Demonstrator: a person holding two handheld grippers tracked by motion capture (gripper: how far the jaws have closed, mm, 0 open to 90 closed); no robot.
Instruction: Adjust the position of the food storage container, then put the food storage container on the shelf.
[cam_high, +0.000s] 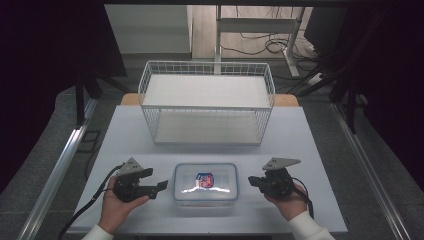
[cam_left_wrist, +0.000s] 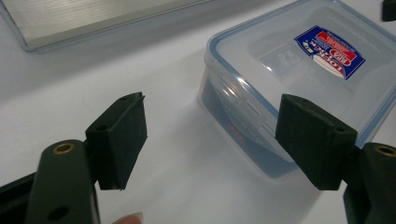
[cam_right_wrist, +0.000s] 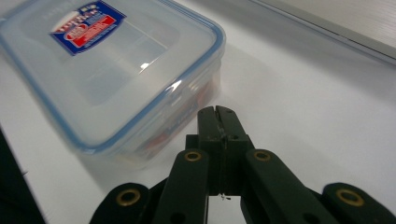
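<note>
A clear plastic box (cam_high: 205, 185) with a blue-rimmed lid and a red and blue label lies at the front middle of the white table. The same box (cam_left_wrist: 299, 74) fills the upper right of the left gripper view, and the box (cam_right_wrist: 107, 70) lies at upper left in the right gripper view. My left gripper (cam_high: 159, 181) is just left of the box, open, with nothing between its pads (cam_left_wrist: 122, 140). My right gripper (cam_high: 251, 180) is held just right of the box, shut on nothing, its fingertips (cam_right_wrist: 218, 122) pressed together near the box's side.
A white wire basket (cam_high: 207, 102) lies on its side at the back middle of the table (cam_high: 310, 150), its opening facing me. A desk frame and cables stand on the floor beyond. Metal rails run along both sides of the table.
</note>
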